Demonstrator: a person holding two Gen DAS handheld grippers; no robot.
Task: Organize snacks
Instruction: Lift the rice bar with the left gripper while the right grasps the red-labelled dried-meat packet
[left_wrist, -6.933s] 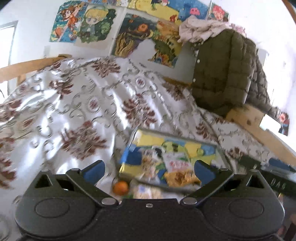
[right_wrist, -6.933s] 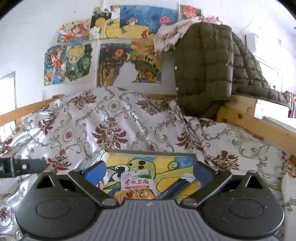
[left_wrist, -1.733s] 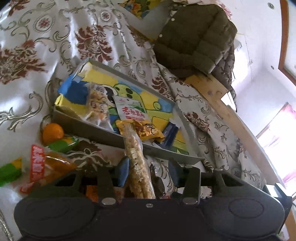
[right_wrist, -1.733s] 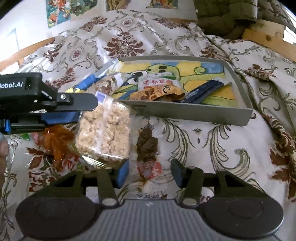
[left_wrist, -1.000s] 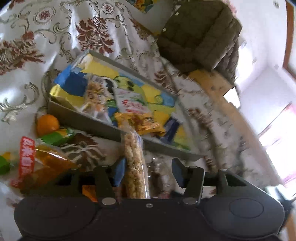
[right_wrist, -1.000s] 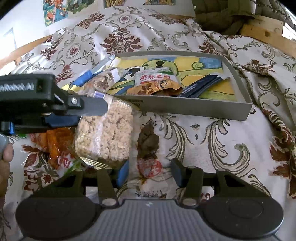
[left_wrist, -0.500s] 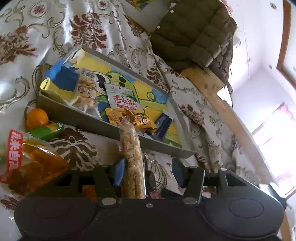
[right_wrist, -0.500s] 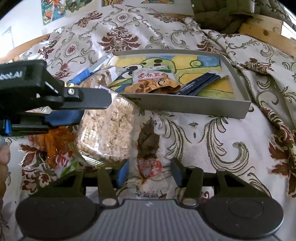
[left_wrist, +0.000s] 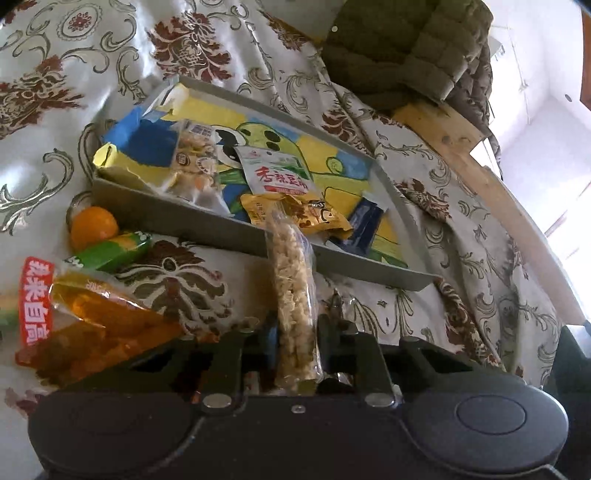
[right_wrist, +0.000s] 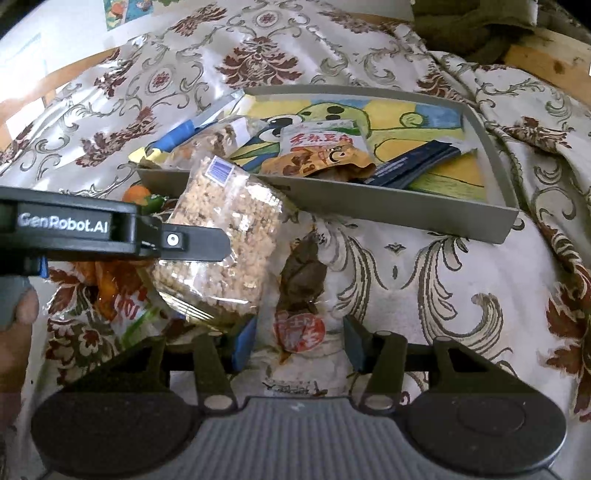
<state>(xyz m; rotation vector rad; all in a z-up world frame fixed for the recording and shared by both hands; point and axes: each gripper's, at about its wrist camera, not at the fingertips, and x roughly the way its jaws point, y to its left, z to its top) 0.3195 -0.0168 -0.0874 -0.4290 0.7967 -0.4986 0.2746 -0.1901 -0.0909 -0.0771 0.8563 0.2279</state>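
My left gripper (left_wrist: 297, 332) is shut on a clear bag of puffed-grain snack (left_wrist: 293, 291) and holds it upright just in front of the grey tray (left_wrist: 229, 230). In the right wrist view the same bag (right_wrist: 225, 236) hangs from the left gripper's finger (right_wrist: 192, 240). The tray (right_wrist: 406, 214) holds several snack packets on a cartoon picture. My right gripper (right_wrist: 299, 339) is open, its fingers either side of a clear packet of dark snack (right_wrist: 301, 291) lying on the bedspread.
An orange (left_wrist: 94, 227), a green packet (left_wrist: 110, 251) and an orange-red snack bag (left_wrist: 85, 321) lie left of the tray. A green quilted coat (left_wrist: 406, 48) hangs on a wooden bed frame (left_wrist: 480, 173) behind. The floral bedspread (right_wrist: 461, 280) covers the rest.
My left gripper's fingers have closed tighter on the grain bag and carried it slightly toward the tray. My right gripper has stayed open over the dark snack packet.
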